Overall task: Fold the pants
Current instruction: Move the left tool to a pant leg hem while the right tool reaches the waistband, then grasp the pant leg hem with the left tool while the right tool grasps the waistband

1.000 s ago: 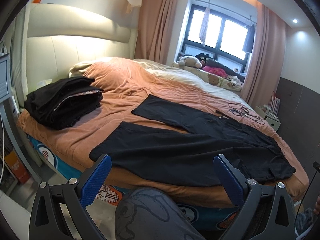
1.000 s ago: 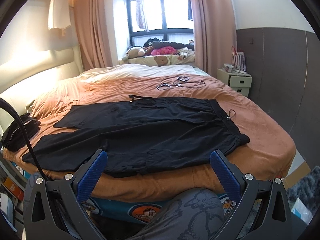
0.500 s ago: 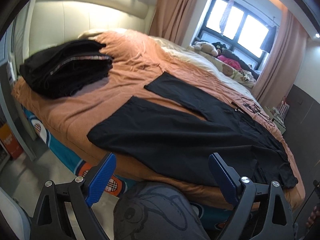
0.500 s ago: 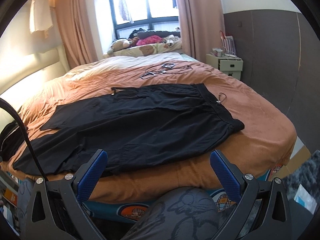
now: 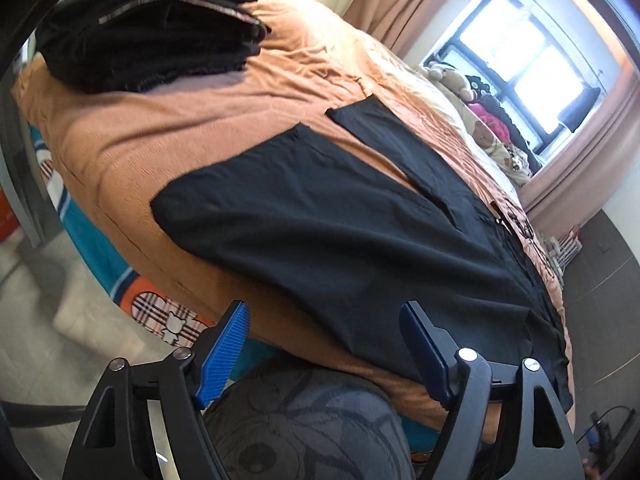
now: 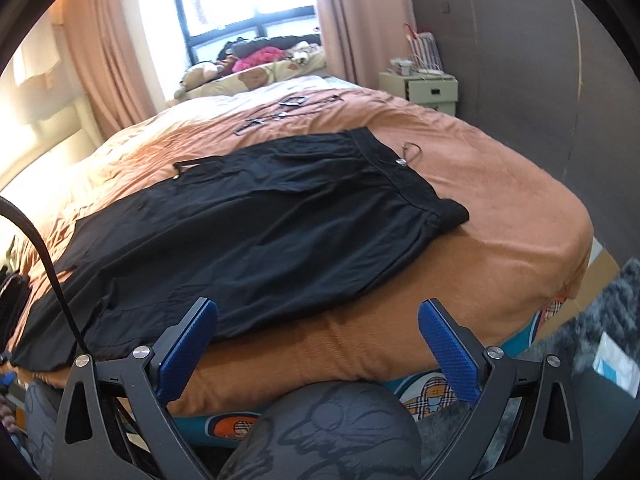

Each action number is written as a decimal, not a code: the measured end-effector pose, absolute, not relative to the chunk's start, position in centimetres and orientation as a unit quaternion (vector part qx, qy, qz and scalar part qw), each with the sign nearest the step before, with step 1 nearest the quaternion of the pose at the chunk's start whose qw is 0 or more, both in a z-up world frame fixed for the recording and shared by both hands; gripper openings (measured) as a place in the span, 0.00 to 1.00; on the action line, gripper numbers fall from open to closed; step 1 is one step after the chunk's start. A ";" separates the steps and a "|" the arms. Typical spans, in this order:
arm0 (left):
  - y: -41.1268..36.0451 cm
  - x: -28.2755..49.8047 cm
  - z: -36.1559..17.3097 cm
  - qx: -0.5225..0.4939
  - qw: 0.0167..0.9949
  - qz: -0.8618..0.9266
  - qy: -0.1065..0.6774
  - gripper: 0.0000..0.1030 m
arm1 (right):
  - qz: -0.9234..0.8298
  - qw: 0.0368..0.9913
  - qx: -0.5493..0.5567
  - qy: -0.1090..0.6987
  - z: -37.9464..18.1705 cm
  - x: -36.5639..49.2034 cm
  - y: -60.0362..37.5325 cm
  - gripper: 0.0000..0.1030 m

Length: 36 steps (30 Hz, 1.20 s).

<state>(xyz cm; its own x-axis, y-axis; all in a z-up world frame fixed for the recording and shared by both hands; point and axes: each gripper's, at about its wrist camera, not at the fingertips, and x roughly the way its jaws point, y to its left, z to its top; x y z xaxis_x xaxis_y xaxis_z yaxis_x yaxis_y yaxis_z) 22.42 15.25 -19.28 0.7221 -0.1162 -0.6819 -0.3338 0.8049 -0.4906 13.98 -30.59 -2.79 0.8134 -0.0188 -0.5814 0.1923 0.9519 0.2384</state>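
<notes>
Black pants (image 5: 340, 216) lie spread flat on the orange bedspread (image 5: 168, 128), legs to the left and waistband (image 6: 404, 184) to the right. My left gripper (image 5: 324, 320) hovers at the bed's near edge, just short of the near leg's lower edge. Its jaws are closing, and nothing sits between the blue pads (image 5: 226, 344). My right gripper (image 6: 318, 316) stands open below the hip part of the pants (image 6: 256, 232), with nothing in it. A person's knee in printed grey fabric (image 6: 332, 432) fills the bottom of both views.
A stack of folded dark clothes (image 5: 148, 24) rests at the bed's left end near the headboard. Black straps (image 6: 288, 110) lie on the bedspread behind the pants. Stuffed toys (image 6: 248, 62) line the window side. A bedside cabinet (image 6: 424, 90) stands at the far right.
The left gripper has dropped and rolled, coming closer to the near pant leg, and its jaws have narrowed. The right gripper has shifted closer to the bed's edge and tilted down slightly.
</notes>
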 end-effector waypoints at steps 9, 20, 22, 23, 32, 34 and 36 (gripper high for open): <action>16.6 24.8 -20.4 -0.331 0.862 0.092 0.372 0.41 | -0.071 0.918 0.215 0.327 -3.9 15.0 -34.5 0.89; 18.4 26.4 -20.0 -0.356 0.852 0.123 0.364 0.23 | -0.051 0.895 0.292 0.333 -5.1 18.6 -39.4 0.77; 18.6 26.7 -20.0 -0.359 0.850 0.132 0.363 0.23 | -0.041 0.891 0.307 0.331 -5.7 19.3 -40.4 0.74; 18.8 26.8 -19.9 -0.365 0.847 0.134 0.361 0.23 | -0.038 0.889 0.315 0.331 -5.9 19.7 -40.8 0.73; 19.7 27.4 -18.6 -0.373 0.849 0.155 0.342 0.19 | -0.055 0.867 0.369 0.331 -7.1 20.8 -45.2 0.25; 20.0 27.5 -18.2 -0.371 0.850 0.163 0.337 0.12 | -0.058 0.868 0.373 0.323 -7.0 20.2 -45.8 0.12; 20.3 27.6 -17.8 -0.372 0.850 0.162 0.335 0.08 | -0.052 0.865 0.389 0.312 -6.8 19.6 -46.3 0.03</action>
